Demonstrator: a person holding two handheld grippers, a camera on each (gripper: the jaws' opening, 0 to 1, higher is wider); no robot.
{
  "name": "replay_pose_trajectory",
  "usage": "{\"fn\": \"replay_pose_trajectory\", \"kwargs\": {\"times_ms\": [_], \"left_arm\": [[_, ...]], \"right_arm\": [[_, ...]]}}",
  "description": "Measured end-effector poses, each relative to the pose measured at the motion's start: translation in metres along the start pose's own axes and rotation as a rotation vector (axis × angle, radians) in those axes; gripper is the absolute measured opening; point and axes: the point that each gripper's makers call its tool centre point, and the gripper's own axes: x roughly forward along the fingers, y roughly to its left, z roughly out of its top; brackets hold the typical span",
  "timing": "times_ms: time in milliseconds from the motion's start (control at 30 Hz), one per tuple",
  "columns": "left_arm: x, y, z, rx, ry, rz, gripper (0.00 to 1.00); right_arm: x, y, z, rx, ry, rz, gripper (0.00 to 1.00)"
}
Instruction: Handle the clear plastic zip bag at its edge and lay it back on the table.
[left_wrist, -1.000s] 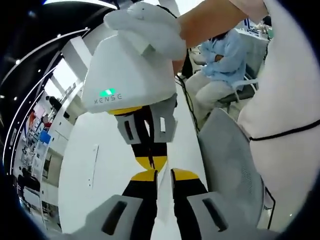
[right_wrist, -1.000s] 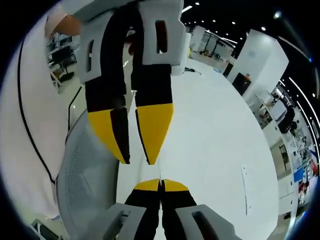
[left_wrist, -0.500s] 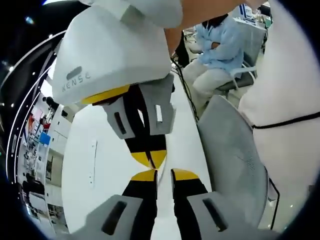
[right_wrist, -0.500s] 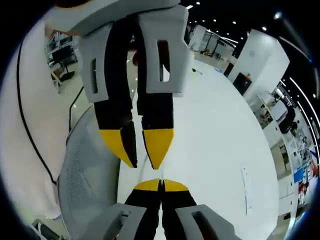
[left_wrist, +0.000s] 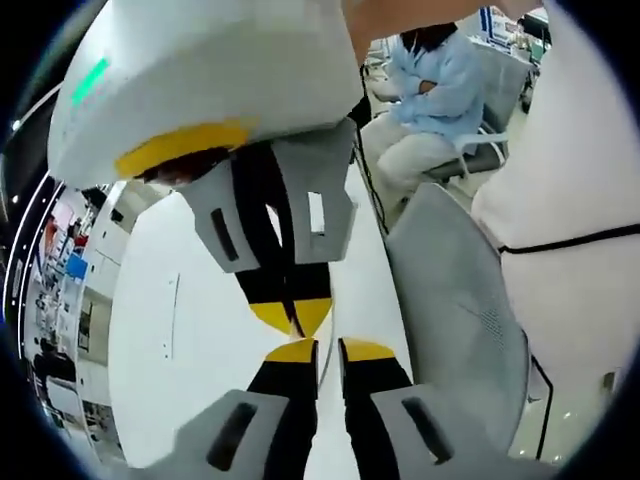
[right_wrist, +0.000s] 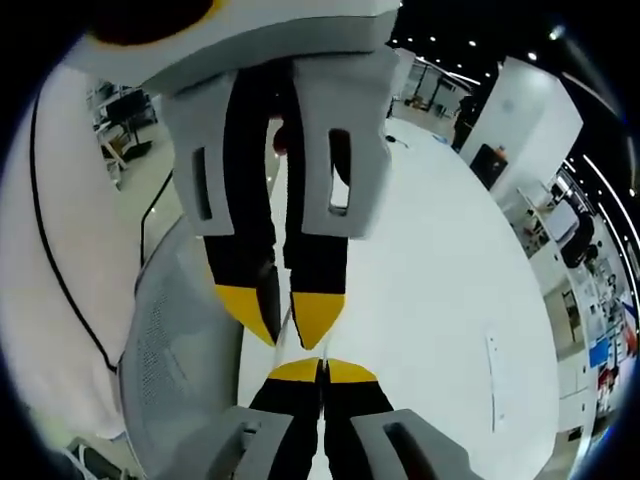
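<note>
The clear zip bag (right_wrist: 287, 326) is almost invisible; only a thin pale edge shows where the two grippers meet tip to tip in the air. In the left gripper view my left gripper (left_wrist: 327, 350) has its jaws drawn to a narrow slit. My right gripper (left_wrist: 293, 318) comes down from above and touches its tips. In the right gripper view my right gripper (right_wrist: 322, 368) has its jaws pressed together. My left gripper (right_wrist: 285, 318) hangs from above there, jaws nearly closed on that pale edge. Both are high above the white table (right_wrist: 430, 300).
A grey mesh chair (left_wrist: 460, 320) stands beside the table, under the grippers. The person holding them wears a white top (left_wrist: 570, 200). Another person sits further back (left_wrist: 430, 90). A thin white strip (right_wrist: 490, 365) lies on the table.
Each gripper looms larger in the other's view, so the two have drawn closer, tips now almost touching. The jaws themselves have not visibly opened or shut.
</note>
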Motion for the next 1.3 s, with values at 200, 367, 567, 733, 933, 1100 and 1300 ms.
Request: {"fn": "replay_pose_trajectory", "kwargs": {"times_ms": [200, 367, 567, 733, 933, 1100, 1300], "left_arm": [[0.003, -0.002, -0.005, -0.026, 0.007, -0.028, 0.06], [0.004, -0.005, -0.006, -0.032, 0.011, -0.031, 0.06], [0.009, -0.006, -0.006, -0.021, 0.017, -0.035, 0.05], [0.011, -0.005, -0.008, -0.025, 0.02, -0.039, 0.02], [0.015, -0.005, -0.013, -0.018, 0.026, -0.04, 0.0], [0.015, -0.005, -0.013, -0.009, 0.022, -0.04, 0.0], [0.016, -0.007, -0.012, 0.0, 0.013, -0.042, 0.0]], "right_arm": [[0.001, 0.001, 0.002, 0.002, 0.001, 0.003, 0.0], [0.002, 0.002, 0.002, 0.008, -0.001, 0.009, 0.0], [0.003, 0.002, 0.003, 0.014, -0.004, 0.011, 0.0], [0.004, -0.001, 0.001, 0.029, -0.01, 0.012, 0.0], [0.004, -0.001, 0.003, 0.035, -0.015, 0.013, 0.0], [0.004, -0.002, 0.002, 0.039, -0.015, 0.01, 0.0], [0.003, -0.004, 0.001, 0.042, -0.013, 0.001, 0.0]]}}
